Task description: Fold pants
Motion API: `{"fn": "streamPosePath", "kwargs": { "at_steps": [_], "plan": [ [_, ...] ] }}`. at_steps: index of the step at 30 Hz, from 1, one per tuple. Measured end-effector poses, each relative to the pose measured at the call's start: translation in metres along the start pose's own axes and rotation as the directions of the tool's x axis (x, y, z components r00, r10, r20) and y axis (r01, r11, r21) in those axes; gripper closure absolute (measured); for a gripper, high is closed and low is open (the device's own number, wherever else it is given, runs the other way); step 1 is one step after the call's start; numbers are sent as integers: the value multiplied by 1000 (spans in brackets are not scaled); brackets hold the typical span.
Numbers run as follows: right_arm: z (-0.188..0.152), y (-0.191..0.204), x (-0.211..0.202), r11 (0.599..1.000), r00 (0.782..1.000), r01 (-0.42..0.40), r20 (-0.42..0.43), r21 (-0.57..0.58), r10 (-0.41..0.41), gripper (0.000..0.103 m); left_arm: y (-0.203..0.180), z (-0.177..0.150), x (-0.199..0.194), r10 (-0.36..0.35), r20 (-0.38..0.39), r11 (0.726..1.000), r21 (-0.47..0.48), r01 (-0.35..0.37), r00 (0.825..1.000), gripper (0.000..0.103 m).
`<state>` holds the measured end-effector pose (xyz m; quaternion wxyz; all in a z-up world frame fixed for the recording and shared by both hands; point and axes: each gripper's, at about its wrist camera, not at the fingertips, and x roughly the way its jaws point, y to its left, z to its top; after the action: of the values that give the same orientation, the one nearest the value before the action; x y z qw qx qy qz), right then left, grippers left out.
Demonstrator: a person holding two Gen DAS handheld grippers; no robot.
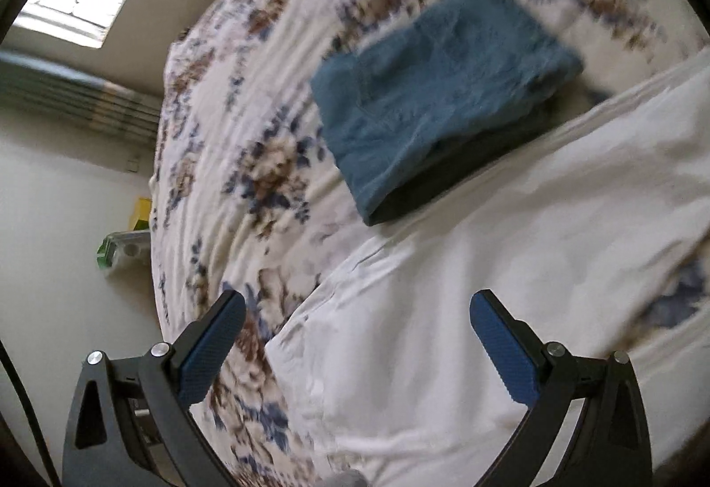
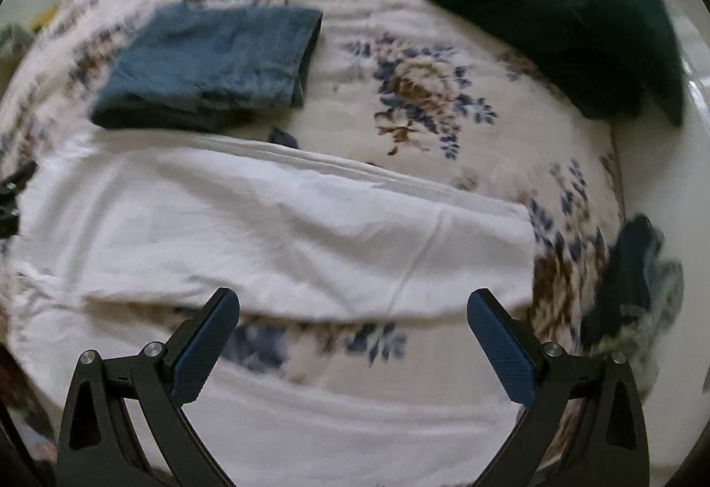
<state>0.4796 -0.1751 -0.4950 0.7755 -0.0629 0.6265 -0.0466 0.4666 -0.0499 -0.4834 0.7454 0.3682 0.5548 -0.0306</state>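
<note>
white pants (image 2: 275, 229): mid-frame on bed (image 2: 421, 87), soft, floppy; pinch the hem corners
left hand-held gripper (image 1: 357, 347): wide open, empty
right hand-held gripper (image 2: 353, 342): same

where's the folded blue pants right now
The folded blue pants lie on the floral bedspread, upper left in the right wrist view, just beyond the white garment, with the dark green pillow to their right.

We count two grippers: the left gripper (image 1: 357, 307) and the right gripper (image 2: 353, 305), each with two spread blue-padded fingers. We count one folded blue pants (image 2: 208, 65), one white pants (image 2: 275, 229), one dark green pillow (image 2: 554, 7), one floral bedsheet (image 2: 421, 87).
</note>
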Motion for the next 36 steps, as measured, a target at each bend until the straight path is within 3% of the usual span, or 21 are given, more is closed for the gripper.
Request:
{"fn": "streamPosePath", "kwargs": {
  "at_steps": [5,8,12,15,17,20,22,23,25,28,30,36],
  "plan": [
    [54,23,109,985,994,24,-103,-169,-41,0,-6,18,82,-43,-128,999,-1,43,991,0],
    [85,37,158,974,986,-7,-164,-227,-31,0,-3,26,114,-81,-150,997,-27,77,985,0],
    [107,56,206,935,966,-50,-256,-350,-44,1,-1,31,149,-193,-178,981,-26,191,965,0],
    [119,59,228,921,947,-109,-322,-374,-19,3,-5,33,166,-269,-190,962,3,274,944,0],
    [125,59,233,913,943,-137,-333,-385,1,10,-5,34,173,-323,-182,944,12,330,929,0],
    [125,61,228,894,941,-187,-337,-407,44,39,-2,34,180,-392,-166,919,-20,394,905,2],
    [127,60,222,893,941,-209,-330,-399,73,66,-1,31,179,-432,-141,902,-36,431,891,18],
    [127,58,219,898,942,-217,-324,-383,90,69,-1,28,176,-445,-135,895,-39,444,885,25],
    [128,49,215,912,946,-213,-309,-351,103,80,2,22,168,-460,-110,888,-61,456,881,60],
    [128,31,206,931,948,-214,-294,-295,125,87,11,9,156,-470,-85,881,-94,463,878,82],
    [119,20,198,942,950,-214,-281,-259,138,89,13,-3,146,-467,-68,883,-95,460,882,86],
    [103,-6,162,957,964,-182,-235,-227,127,95,3,-41,106,-406,15,911,-72,406,914,89]
  ]
}}
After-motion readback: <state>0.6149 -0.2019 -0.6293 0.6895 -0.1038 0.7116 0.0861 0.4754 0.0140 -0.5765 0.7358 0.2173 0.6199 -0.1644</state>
